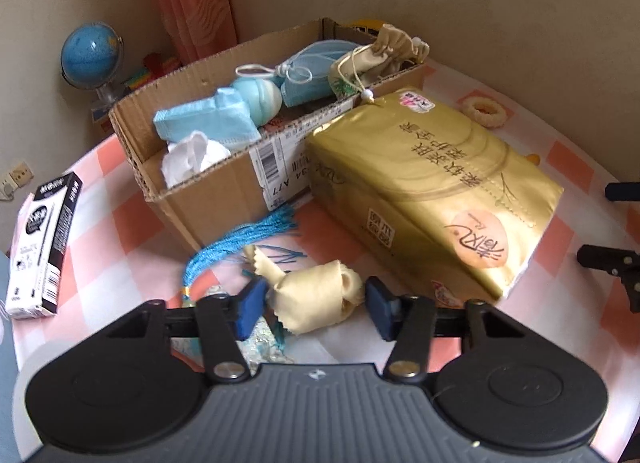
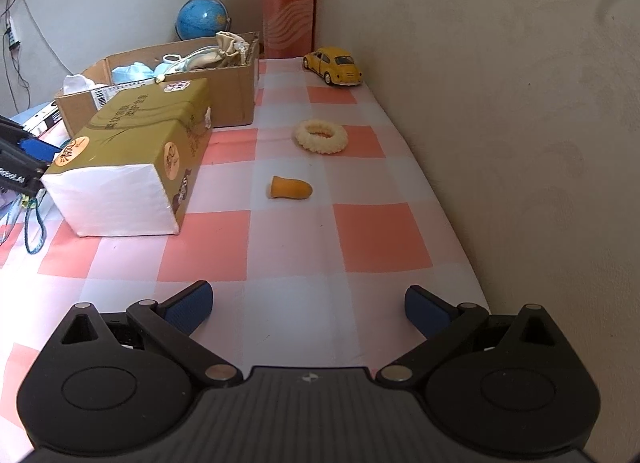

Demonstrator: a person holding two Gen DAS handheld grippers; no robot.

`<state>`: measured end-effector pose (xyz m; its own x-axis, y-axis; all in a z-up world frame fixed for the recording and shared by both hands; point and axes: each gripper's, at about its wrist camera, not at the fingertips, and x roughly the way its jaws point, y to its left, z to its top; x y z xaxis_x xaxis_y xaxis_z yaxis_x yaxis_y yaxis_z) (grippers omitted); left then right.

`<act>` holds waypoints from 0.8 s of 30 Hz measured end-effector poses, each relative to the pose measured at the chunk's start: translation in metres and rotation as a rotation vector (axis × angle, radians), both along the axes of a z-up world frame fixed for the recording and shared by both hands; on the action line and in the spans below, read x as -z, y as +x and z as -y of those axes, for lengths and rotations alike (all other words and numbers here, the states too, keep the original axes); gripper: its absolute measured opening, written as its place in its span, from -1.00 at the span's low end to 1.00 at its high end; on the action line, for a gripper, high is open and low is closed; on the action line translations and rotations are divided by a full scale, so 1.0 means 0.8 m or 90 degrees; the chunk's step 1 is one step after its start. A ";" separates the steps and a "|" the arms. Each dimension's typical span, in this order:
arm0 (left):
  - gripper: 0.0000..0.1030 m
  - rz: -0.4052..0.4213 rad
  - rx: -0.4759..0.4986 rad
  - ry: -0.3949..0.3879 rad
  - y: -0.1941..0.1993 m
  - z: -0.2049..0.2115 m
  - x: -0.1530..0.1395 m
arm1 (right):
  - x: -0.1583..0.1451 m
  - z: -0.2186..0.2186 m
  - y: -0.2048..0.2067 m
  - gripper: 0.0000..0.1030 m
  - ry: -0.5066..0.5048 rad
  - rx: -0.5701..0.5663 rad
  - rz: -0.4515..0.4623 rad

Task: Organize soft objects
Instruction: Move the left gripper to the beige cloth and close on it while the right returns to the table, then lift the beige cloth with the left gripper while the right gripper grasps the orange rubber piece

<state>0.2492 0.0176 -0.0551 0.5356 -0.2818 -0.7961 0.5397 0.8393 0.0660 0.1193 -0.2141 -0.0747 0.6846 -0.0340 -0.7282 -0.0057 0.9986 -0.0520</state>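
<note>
We see left gripper [image 1: 312, 305] spread wide around crumpled cream cloth [image 1: 316, 299] on checkered table [image 1: 568, 167], not yet pinching. We judge cloth light, limp, squashable; bunched middle best hold. Blue tassel [image 1: 240, 241] lies just beside, may snag. Gold tissue pack [image 1: 432, 191] crowds path to cardboard box [image 1: 224, 191]. Right gripper [image 2: 308, 309] open, empty, well apart from orange earplug [image 2: 289, 187].

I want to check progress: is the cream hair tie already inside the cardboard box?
No, the cream hair tie lies on the checked tablecloth, apart from the cardboard box.
</note>
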 end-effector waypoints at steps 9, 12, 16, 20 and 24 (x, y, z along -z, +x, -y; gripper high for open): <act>-0.10 -0.004 0.000 -0.011 0.000 -0.002 0.003 | -0.001 -0.008 0.005 1.00 -0.013 -0.027 0.004; -0.10 -0.004 0.001 -0.012 0.000 -0.001 0.002 | -0.003 -0.009 0.014 1.00 -0.002 -0.036 -0.008; -0.10 -0.007 0.000 -0.017 -0.001 -0.003 0.002 | -0.004 -0.012 0.027 0.95 -0.006 -0.042 -0.009; -0.10 -0.008 0.001 -0.017 -0.001 -0.002 0.002 | -0.005 -0.012 0.043 0.82 -0.004 -0.041 -0.005; -0.10 -0.010 0.001 -0.021 -0.001 -0.003 0.003 | -0.007 -0.010 0.059 0.65 -0.005 -0.034 0.000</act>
